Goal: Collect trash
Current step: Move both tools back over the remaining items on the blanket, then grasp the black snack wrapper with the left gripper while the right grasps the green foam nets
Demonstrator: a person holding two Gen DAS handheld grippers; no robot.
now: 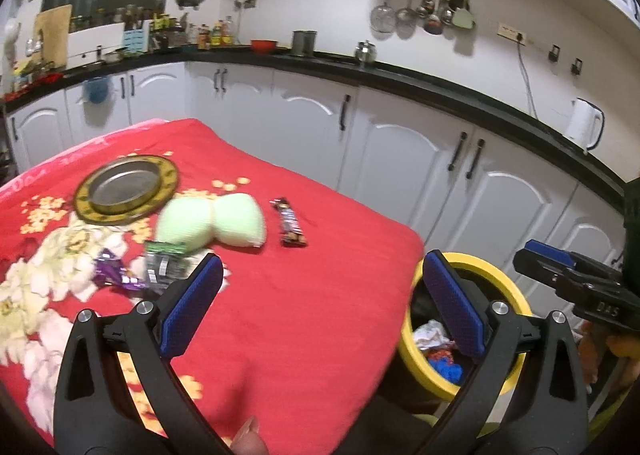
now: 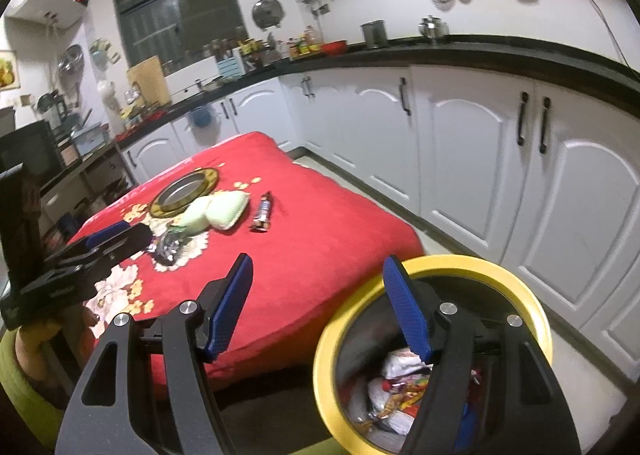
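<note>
On the red flowered cloth [image 1: 300,315] lie a dark chocolate-bar wrapper [image 1: 290,223], a crumpled purple wrapper [image 1: 112,274] and a silver-green wrapper [image 1: 166,263]. My left gripper [image 1: 320,267] hangs open above the cloth's near part, nothing between its blue pads. A yellow-rimmed bin [image 1: 472,261] stands off the table's right corner with crumpled trash [image 1: 434,339] inside. In the right wrist view my right gripper [image 2: 318,267] is open and empty, its right finger over the bin [image 2: 440,261], which holds wrappers [image 2: 394,387]. The chocolate-bar wrapper [image 2: 262,213] lies farther back.
A metal plate with a yellow rim [image 1: 126,189] and a pale green soft pad [image 1: 212,225] sit on the cloth beside the wrappers. White cabinets [image 1: 400,159] under a black counter run behind the table. The other gripper [image 2: 116,233] reaches in from the left.
</note>
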